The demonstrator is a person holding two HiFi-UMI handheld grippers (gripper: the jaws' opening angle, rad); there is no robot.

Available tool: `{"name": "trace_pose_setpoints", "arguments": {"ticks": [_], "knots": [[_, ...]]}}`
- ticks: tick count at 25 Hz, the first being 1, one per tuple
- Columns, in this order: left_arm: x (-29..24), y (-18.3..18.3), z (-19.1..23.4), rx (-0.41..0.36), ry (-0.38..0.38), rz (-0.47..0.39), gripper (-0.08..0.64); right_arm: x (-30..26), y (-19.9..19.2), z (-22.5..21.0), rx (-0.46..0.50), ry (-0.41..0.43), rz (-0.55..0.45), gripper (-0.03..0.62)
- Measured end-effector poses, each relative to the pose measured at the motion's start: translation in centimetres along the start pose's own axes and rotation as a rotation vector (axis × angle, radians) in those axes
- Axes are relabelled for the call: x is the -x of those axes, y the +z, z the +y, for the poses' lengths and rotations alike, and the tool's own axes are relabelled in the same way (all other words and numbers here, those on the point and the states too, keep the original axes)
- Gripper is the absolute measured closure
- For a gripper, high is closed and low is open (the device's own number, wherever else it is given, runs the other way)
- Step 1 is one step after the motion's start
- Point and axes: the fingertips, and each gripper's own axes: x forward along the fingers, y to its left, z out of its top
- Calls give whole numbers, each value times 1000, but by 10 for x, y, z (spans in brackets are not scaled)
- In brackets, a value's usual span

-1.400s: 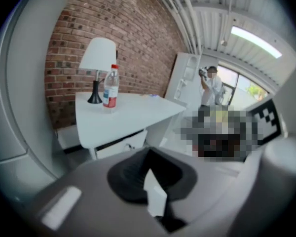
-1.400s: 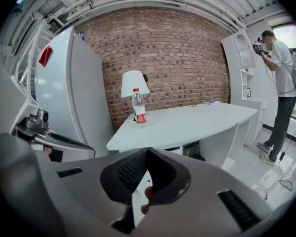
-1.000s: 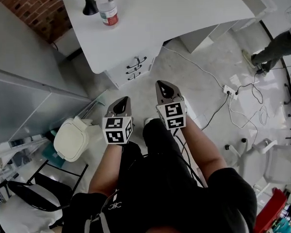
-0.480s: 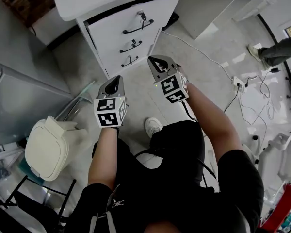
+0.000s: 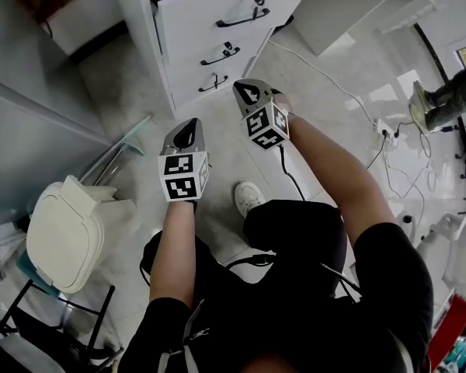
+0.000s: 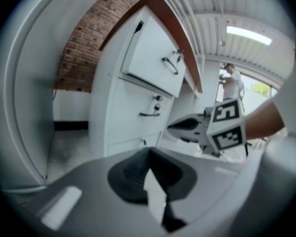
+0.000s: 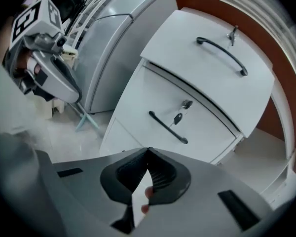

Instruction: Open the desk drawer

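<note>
Cut off at the head view's top edge: upper part of the desk [image 5: 136, 14]. Cut by its right edge: a person's leg [image 5: 454, 92]. Mostly hidden behind the right gripper [image 7: 148, 152] in its own view: lowest drawer [image 7: 112, 132].

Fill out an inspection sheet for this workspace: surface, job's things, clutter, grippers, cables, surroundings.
Surface: pale glossy floor; the desk top is out of view.
Job's things: white drawer unit with three drawers and black handles; top handle untouched; keys in the upper two locks.
Clutter: nothing seen.
Grippers: left gripper and right gripper both shut and empty, short of the drawers.
Cables: white cable runs across the floor to a power strip.
Surroundings: cream chair, brick wall, another person's leg.
</note>
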Motion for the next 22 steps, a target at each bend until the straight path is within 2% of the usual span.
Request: {"name": "trace_pose_setpoints", "arguments": {"ticks": [4, 7, 11, 16, 22], "knots": [[3, -32, 5, -11, -7, 16, 563, -35, -24, 22, 98, -27, 42, 601], [6, -60, 8, -16, -6, 59, 563, -61, -49, 37, 150, -12, 98, 555], [9, -58, 6, -27, -25, 47, 563, -88, -79, 50, 277, -13, 164, 526], [16, -69, 21, -34, 4, 61, 563, -114, -95, 56, 390, -60, 191, 517], [23, -71, 43, 76, 29, 34, 563, -139, -105, 59, 503, -108, 240, 503]]}}
